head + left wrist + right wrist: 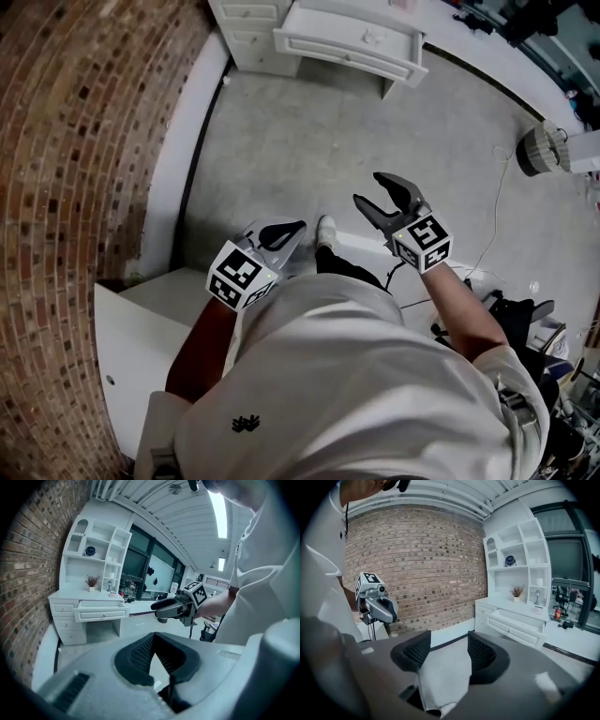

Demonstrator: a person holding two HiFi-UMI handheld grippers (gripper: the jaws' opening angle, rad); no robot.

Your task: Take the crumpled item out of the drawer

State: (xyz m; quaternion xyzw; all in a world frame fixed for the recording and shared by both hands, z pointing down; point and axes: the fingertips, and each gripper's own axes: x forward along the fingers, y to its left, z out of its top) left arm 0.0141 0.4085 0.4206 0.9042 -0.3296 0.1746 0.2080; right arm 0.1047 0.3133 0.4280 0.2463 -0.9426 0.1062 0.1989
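The white desk (pixel 281 37) stands across the room at the top of the head view, and its drawer (pixel 352 42) is pulled out a little. What lies inside the drawer is hidden, and no crumpled item shows in any view. My left gripper (pixel 292 228) is held at waist height, shut, with its tips touching and nothing in them (pixel 153 637). Beside it, my right gripper (pixel 372 187) is open and empty, and only grey floor shows between its pads (pixel 448 641). Both point toward the desk drawer (pixel 101 611) (pixel 515 627), far short of it.
A brick wall (pixel 84 141) runs along the left. A low white cabinet top (pixel 141 328) is by my left hip. A wicker basket (pixel 539 148) and a cable (pixel 497 206) lie on the floor at the right. Shelves (pixel 513 559) rise above the desk.
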